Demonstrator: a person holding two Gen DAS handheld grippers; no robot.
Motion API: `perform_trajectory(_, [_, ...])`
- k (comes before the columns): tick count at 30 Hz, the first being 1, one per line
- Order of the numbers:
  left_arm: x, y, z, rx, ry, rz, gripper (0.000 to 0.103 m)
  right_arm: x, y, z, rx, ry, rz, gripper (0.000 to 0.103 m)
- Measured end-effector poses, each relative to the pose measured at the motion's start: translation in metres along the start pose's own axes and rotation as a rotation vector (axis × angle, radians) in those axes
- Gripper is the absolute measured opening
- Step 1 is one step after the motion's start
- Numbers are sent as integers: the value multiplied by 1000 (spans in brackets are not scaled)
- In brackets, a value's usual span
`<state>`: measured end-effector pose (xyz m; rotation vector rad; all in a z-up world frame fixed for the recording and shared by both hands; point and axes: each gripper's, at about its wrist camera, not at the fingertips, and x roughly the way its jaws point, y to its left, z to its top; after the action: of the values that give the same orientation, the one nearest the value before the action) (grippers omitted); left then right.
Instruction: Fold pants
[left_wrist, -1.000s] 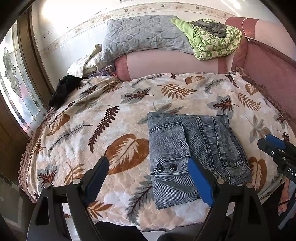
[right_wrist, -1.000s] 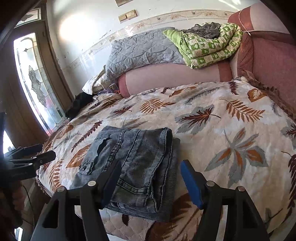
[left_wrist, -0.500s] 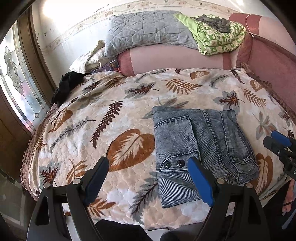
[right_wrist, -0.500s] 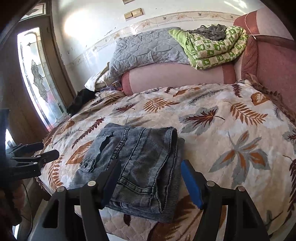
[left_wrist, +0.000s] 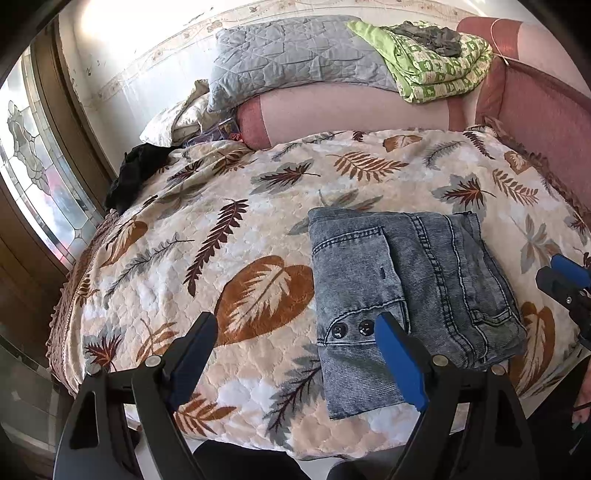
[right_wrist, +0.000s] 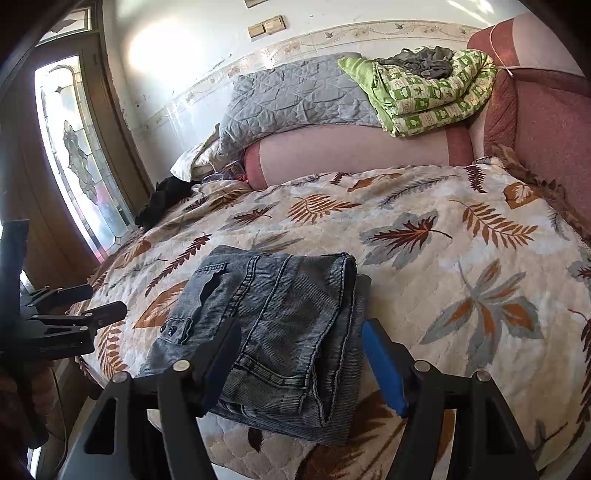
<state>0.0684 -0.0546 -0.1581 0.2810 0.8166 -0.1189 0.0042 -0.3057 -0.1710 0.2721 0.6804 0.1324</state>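
- The grey-blue washed denim pants lie folded into a compact, roughly square bundle on the leaf-patterned quilted bed cover, near the front edge of the bed and toward its right-hand side in the left wrist view.
- Several layers are stacked: a buttoned flap with two dark buttons sits on top at the near side, and the right wrist view shows a thick folded edge on the bundle's right.
- Judging by that shape, the folding looks essentially done. At most a little squaring-up is left, since one lower layer sticks out past the others at the near edge.
- The left claw hangs above the front edge of the bed with its jaws spread wide and nothing between them; its blue pad overlaps the bundle only in the view.
- The right claw is likewise released and empty, hovering over the bundle's near edge, with no visible grip on the cloth.
- Along the far edge of the bed lies a long pink bolster with a grey quilted blanket and a folded green-and-white patterned blanket on top.
- A dark crumpled garment sits at the far left corner, well apart from the pants.
- A reddish padded headboard runs along the right edge.
- Nothing lies between the claws and the bundle.
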Motion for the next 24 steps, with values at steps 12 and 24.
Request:
perform_trajectory(12, [5,0,-2,10,12,18,87,1,1,-1,-1,4,2,72])
perform_trajectory(24, [7,1,-3,12,23,27,87,0,1,0,0,2,6,72])
